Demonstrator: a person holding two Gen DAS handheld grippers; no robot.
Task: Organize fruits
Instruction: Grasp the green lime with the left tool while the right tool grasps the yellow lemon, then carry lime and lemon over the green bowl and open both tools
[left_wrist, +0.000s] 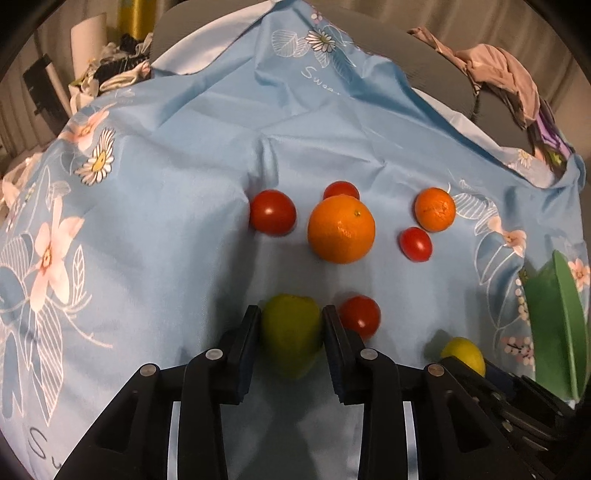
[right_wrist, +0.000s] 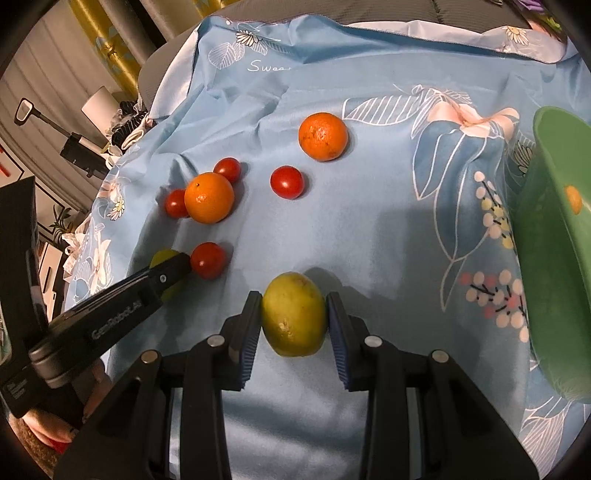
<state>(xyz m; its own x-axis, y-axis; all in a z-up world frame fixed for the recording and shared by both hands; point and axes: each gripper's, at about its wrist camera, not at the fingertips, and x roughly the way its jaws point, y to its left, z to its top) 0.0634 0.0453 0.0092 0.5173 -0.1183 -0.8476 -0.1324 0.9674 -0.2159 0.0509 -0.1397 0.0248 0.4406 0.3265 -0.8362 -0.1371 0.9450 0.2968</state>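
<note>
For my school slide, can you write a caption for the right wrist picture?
Right gripper shut on a yellow-green lemon on a blue flowered cloth, near tomatoes and oranges.

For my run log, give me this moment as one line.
left fingers: around green fruit, grip unclear | right fingers: shut on lemon | oranges: on cloth | green bowl: right edge
</note>
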